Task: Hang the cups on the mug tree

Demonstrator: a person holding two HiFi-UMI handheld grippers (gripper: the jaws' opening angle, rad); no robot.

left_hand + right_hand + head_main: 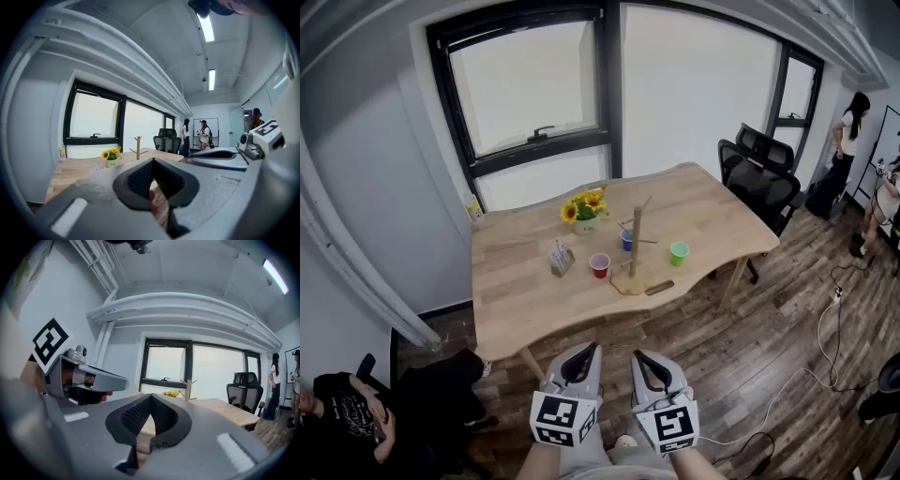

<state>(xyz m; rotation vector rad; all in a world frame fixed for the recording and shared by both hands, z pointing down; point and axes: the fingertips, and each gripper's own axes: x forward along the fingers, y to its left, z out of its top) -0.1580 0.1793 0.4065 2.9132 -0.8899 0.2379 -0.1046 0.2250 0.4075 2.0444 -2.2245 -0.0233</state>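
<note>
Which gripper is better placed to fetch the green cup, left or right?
Right, probably. The green cup stands right of the mug tree, on the side of the right gripper; the left gripper, likewise shut and empty, would reach across.

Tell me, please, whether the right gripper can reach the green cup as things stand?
Probably not yet: the right gripper hangs shut, well short of the table, though the green cup stands unobstructed.

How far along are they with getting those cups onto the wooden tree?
Nothing looks done yet: the red cup, green cup and, as far as I can tell, blue cup stand on the table around the mug tree. Nothing is in hand; the left tool and right tool are shut, empty, short of the table. All three hangings remain.
</note>
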